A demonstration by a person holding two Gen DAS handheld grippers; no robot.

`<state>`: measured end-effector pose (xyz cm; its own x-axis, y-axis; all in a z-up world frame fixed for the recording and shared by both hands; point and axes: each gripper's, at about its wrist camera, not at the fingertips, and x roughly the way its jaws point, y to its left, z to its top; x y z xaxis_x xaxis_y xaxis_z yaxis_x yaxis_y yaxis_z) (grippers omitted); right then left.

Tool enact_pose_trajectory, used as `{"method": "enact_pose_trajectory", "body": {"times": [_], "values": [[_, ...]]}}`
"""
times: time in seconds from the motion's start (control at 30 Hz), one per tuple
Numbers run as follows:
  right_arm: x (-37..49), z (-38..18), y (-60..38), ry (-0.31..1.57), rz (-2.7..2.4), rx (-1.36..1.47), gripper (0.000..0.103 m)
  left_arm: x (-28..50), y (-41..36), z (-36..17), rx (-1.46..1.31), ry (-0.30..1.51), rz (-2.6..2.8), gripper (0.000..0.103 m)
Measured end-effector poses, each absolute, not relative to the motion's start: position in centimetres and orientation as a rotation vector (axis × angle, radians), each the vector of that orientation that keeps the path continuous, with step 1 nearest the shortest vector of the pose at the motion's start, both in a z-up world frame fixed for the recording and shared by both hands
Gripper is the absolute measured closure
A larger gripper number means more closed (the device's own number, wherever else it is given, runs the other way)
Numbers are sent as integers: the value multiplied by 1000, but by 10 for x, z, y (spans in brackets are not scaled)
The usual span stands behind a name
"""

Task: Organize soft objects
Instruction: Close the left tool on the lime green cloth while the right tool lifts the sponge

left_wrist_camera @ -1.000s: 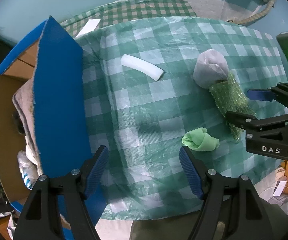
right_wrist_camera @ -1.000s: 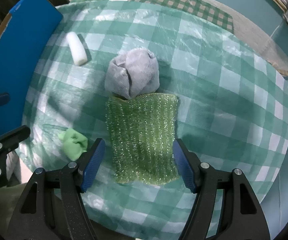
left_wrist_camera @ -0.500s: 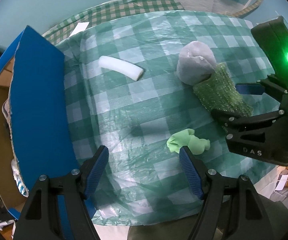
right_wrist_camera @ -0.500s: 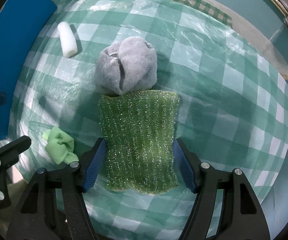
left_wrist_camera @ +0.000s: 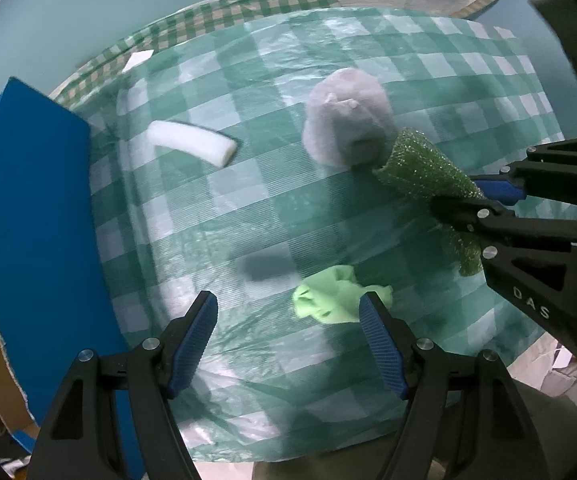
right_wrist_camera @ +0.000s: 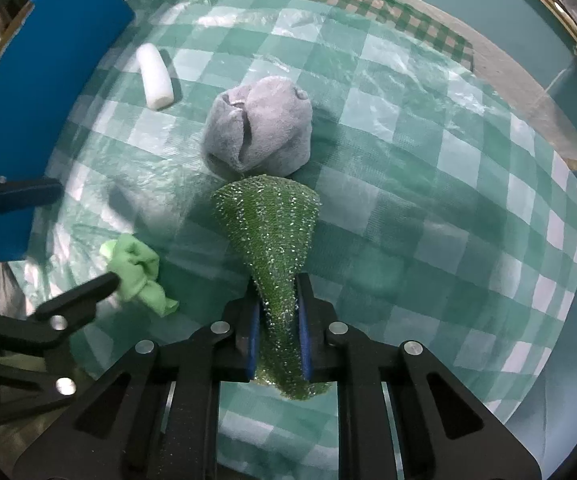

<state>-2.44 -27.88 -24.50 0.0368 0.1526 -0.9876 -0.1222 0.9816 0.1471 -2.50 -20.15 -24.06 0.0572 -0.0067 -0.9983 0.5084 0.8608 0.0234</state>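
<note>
Both my grippers point straight down over the table. My right gripper (right_wrist_camera: 278, 334) has its jaws clamped tight on the near end of the sparkly green cloth (right_wrist_camera: 270, 226), bunching it into a cone that fans out toward 12 o'clock, wide end touching the grey rolled towel (right_wrist_camera: 258, 130). My left gripper (left_wrist_camera: 288, 340) hangs with jaws wide apart, nothing between them; the light green rag (left_wrist_camera: 338, 294) sits just beyond its right fingertip, at about 1 o'clock in the left wrist view, partly hidden behind that finger. Cannot tell if the finger touches the rag. In the right wrist view the same rag lies at 9 o'clock from the clamped cloth, with the left gripper's finger over its near edge. White foam roll (left_wrist_camera: 192, 146) lies alone at 11 o'clock in the left view, well apart from the rest, near the blue box flap (left_wrist_camera: 36, 216). The box sits along the table's left side at 9 o'clock, flap raised; its inside mostly hidden. The checked plastic tablecloth (right_wrist_camera: 428, 208) is bare from 1 to 5 o'clock in the right view, lots of free room there; table edge curves close at 6 o'clock under both grippers. Count: one sparkly cloth, one grey towel, one light green rag, one foam roll, one box, two grippers.
</note>
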Motion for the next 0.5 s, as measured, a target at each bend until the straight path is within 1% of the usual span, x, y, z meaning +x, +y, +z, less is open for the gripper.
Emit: {"method": "enact_pose_trajectory", "body": {"times": [0.1,0.5], "values": [[-26,-238,-287,1510,206,50,89,-24,-209,-242,411,1479,-428,26],[-28,-225,-311,1482,185,107,88,-22,-230,-260,407,1520,-426,26]]}}
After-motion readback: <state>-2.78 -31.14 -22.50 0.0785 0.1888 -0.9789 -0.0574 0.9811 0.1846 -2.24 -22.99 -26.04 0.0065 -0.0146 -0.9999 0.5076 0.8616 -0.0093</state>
